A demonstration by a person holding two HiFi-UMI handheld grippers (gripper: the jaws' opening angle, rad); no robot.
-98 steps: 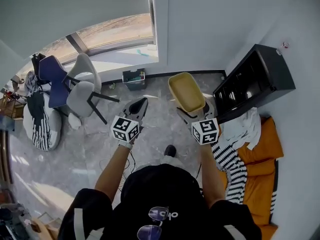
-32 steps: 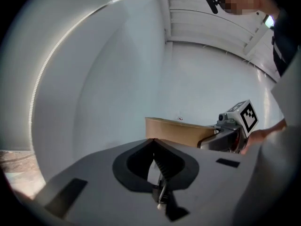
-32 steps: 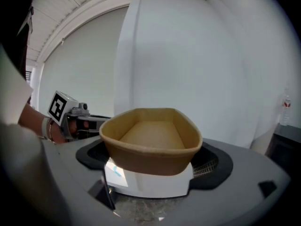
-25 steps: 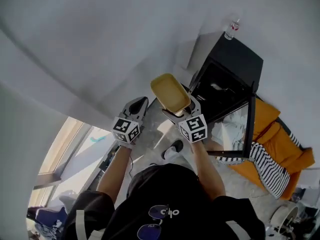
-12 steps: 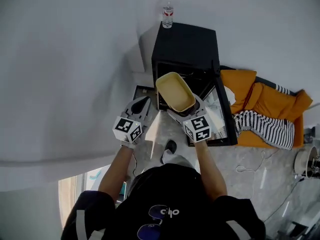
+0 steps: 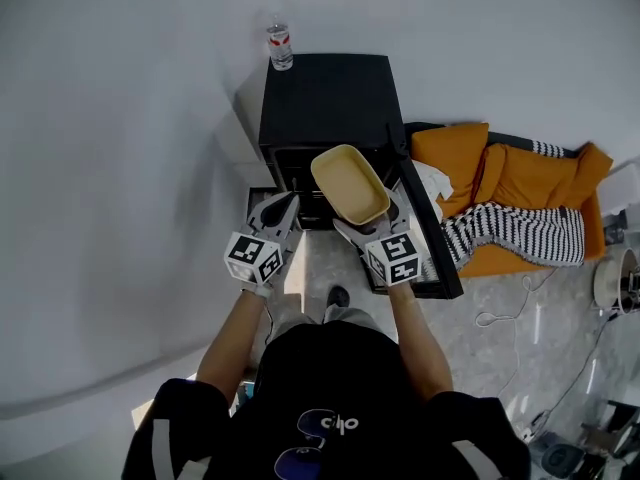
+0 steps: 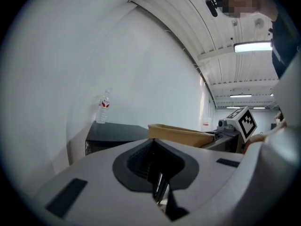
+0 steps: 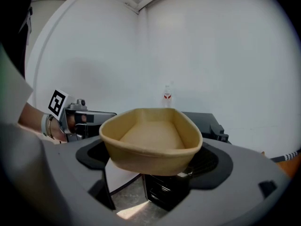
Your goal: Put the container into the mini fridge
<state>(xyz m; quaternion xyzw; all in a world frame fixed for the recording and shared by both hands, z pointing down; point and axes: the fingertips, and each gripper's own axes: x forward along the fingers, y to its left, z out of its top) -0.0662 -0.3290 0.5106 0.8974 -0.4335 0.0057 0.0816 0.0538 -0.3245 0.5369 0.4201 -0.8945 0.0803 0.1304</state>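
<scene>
Tan plastic oval container (image 6: 350, 185) — open-topped and empty — is clamped at its near end between the jaws of the right gripper (image 6: 372, 220), which stand apart only as far as the container's body allows. The container is held level in the air, in front of the black box-shaped mini fridge (image 6: 325, 93) and outside it. The fridge door (image 6: 438, 258) stands open to the right. A clear plastic water bottle with a red label (image 6: 279, 46) stands upright on the fridge top, at its far left corner. The left gripper (image 6: 283, 206) is beside the container, apart from it — jaws together, nothing between them. An orange cushion (image 6: 520, 178) and a black-and-white striped cloth (image 6: 510, 233) lie right of the fridge.
</scene>
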